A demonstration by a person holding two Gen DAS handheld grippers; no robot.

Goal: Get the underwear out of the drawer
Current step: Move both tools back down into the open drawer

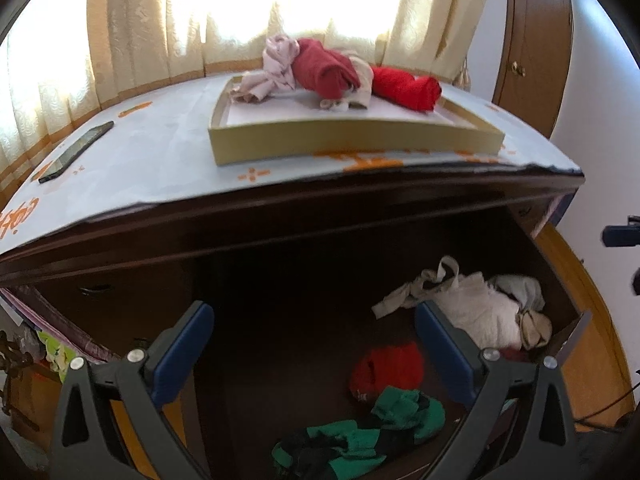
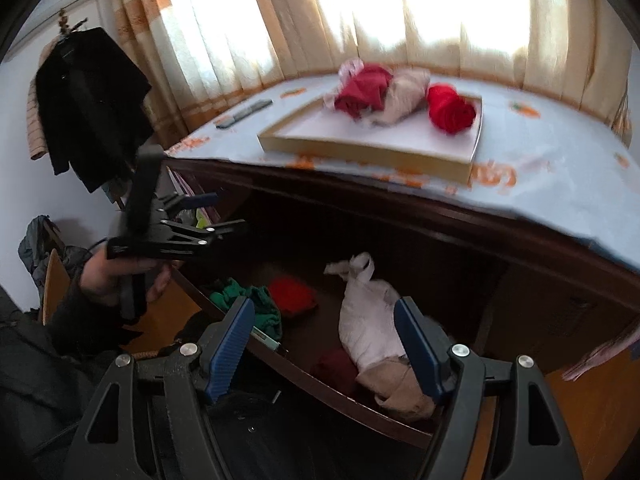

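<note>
We see the drawer (image 2: 360, 390) pulled out under the counter (image 1: 160, 168), its dark front edge running just below our right claw (image 2: 324, 344) and plenty of bare floor inside around the left claw (image 1: 314, 344). Both claws tilt down into it with jaws spread wide and nothing gripped, a hand (image 2: 116, 280) holding the left 1 off to the side. The underwear lies loose: a white piece (image 2: 370, 320) between the right fingers, red (image 1: 388, 366) and green (image 1: 360, 436) pieces beside it, more heaped in the tray (image 1: 352, 140) above.
</note>
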